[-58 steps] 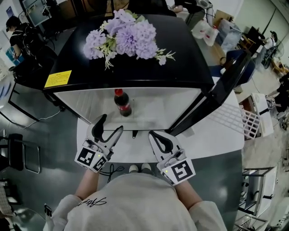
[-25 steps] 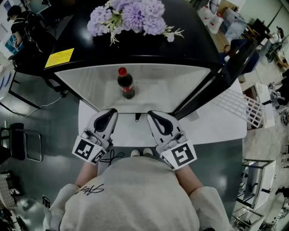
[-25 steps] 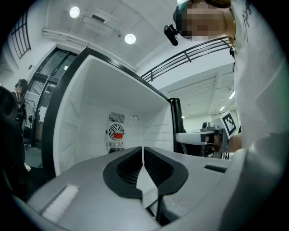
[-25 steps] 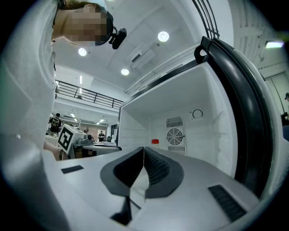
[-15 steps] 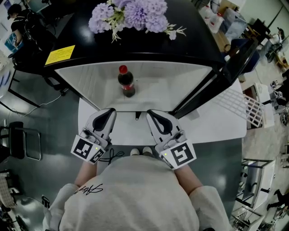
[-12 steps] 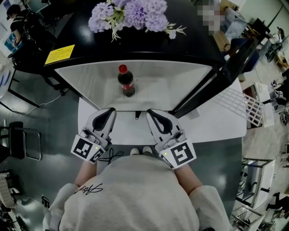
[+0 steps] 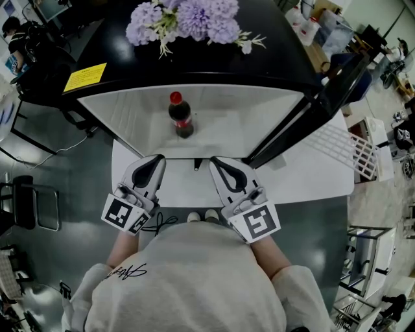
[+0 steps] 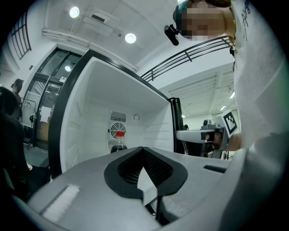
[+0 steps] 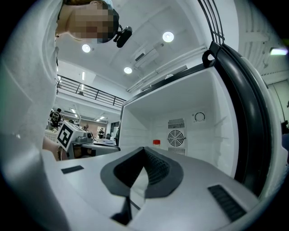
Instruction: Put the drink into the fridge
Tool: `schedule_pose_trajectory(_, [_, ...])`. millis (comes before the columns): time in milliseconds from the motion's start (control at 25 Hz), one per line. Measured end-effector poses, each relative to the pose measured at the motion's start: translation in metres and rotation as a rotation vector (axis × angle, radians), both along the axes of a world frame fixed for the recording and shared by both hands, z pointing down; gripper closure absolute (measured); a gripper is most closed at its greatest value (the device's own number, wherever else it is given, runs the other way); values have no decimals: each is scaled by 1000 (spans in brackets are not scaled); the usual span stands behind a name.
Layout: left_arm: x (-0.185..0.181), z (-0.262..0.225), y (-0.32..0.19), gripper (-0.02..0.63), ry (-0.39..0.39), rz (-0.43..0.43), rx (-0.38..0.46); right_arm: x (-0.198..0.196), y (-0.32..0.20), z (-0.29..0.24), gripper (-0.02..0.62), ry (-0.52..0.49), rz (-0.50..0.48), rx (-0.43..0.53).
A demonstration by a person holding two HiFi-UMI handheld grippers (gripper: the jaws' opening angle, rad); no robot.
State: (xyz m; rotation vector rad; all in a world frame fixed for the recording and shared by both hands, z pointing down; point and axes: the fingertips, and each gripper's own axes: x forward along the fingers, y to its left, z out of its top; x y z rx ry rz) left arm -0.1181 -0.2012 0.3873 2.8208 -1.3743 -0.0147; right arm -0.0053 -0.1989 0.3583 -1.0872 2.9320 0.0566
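Inside the fridge (image 7: 246, 130) the bottle (image 7: 179, 117) stands upright; the left hand-held gripper (image 7: 155, 159) and right hand-held gripper (image 7: 216, 162) are closed, empty. Slamming the open door (image 7: 311, 123) could topple it.

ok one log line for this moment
drink: upright inside fridge | door: open | left claw: shut, empty | right claw: shut, empty

Left gripper view: we're seeing only cap and shoulders of the drink (image 8: 118, 144); the left gripper (image 8: 143, 151) is covering the rest. Right gripper view: the right gripper (image 9: 144, 151) is hiding all but the cap. Head view is cropping the flowers (image 7: 188, 18) at the top edge; we're not resolving the yellow sticker (image 7: 85, 77) print.
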Motion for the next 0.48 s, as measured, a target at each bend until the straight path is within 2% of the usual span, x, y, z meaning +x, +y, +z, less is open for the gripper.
schedule_pose_trajectory(480, [1, -3, 1, 601, 2, 1, 6, 5, -1, -4, 584, -3, 16, 8])
